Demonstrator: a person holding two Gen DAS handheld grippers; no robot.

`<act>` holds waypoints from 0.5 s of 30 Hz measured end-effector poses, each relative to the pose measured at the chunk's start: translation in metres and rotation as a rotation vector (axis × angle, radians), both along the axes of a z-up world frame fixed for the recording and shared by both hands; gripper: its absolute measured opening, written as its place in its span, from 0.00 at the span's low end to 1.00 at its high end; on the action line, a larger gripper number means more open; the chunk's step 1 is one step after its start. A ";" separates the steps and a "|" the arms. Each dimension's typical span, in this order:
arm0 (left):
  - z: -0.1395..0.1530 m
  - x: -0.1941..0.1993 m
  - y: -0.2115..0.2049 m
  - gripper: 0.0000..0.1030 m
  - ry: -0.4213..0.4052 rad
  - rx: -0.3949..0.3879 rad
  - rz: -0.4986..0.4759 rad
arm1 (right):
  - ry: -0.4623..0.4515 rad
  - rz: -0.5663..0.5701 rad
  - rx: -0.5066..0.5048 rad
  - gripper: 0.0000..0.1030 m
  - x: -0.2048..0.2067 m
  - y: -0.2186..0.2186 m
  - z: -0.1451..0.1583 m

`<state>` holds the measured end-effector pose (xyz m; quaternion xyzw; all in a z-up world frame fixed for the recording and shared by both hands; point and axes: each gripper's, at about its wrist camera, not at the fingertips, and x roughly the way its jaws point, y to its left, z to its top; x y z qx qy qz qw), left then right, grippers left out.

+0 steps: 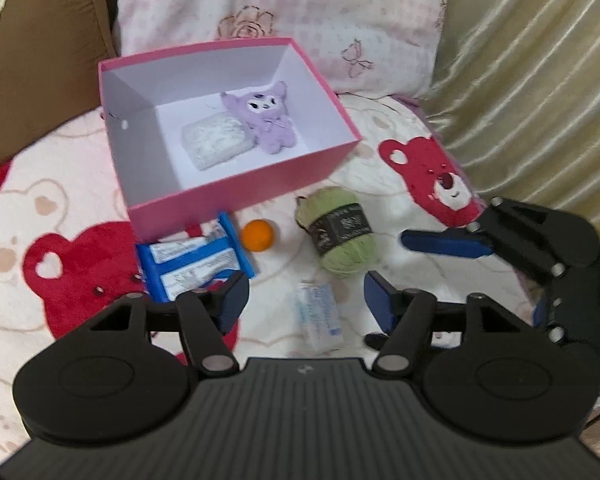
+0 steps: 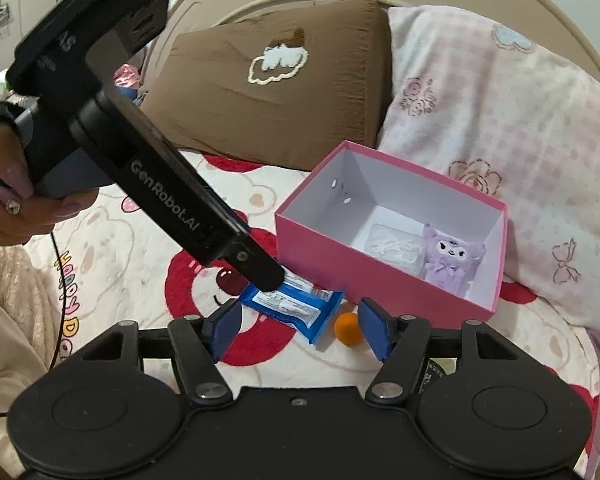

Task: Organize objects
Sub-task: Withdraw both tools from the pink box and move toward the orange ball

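Grippers, two, hand-held. Left gripper [image 1: 306, 300]: blue pads apart, nothing between them, poised above a small clear-wrapped packet [image 1: 319, 315] on the bear-print bedspread [image 1: 60, 184]. Right gripper [image 2: 300, 326]: pads apart, empty; an orange ball [image 2: 347, 329] shows beyond its right pad. Blue snack packet [image 1: 196, 262]: lying just near-left of the ball, close against the pink box [image 1: 236, 178] front wall. Green yarn skein [image 1: 340, 232]: right of the ball, on the bedspread. Pink box, open-topped, far of these items: holds a purple plush toy [image 1: 269, 118] and a white wrapped pack [image 1: 214, 140], touching. Brown pillow [image 2: 268, 84] and pink floral pillow [image 2: 500, 128]: beyond the box.
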<state>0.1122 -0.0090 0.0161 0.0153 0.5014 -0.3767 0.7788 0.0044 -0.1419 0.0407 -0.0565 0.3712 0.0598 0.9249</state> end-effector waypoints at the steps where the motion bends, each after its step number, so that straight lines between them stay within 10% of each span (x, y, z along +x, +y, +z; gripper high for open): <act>1: -0.002 0.000 -0.001 0.62 0.002 -0.005 -0.006 | 0.004 0.010 -0.009 0.67 0.000 0.003 -0.002; 11: -0.043 0.000 0.013 0.72 -0.014 -0.129 0.037 | 0.074 -0.032 0.000 0.69 0.014 0.011 -0.047; 15: -0.060 0.004 0.019 0.80 -0.012 -0.141 0.042 | 0.106 -0.131 0.215 0.82 0.022 -0.006 -0.059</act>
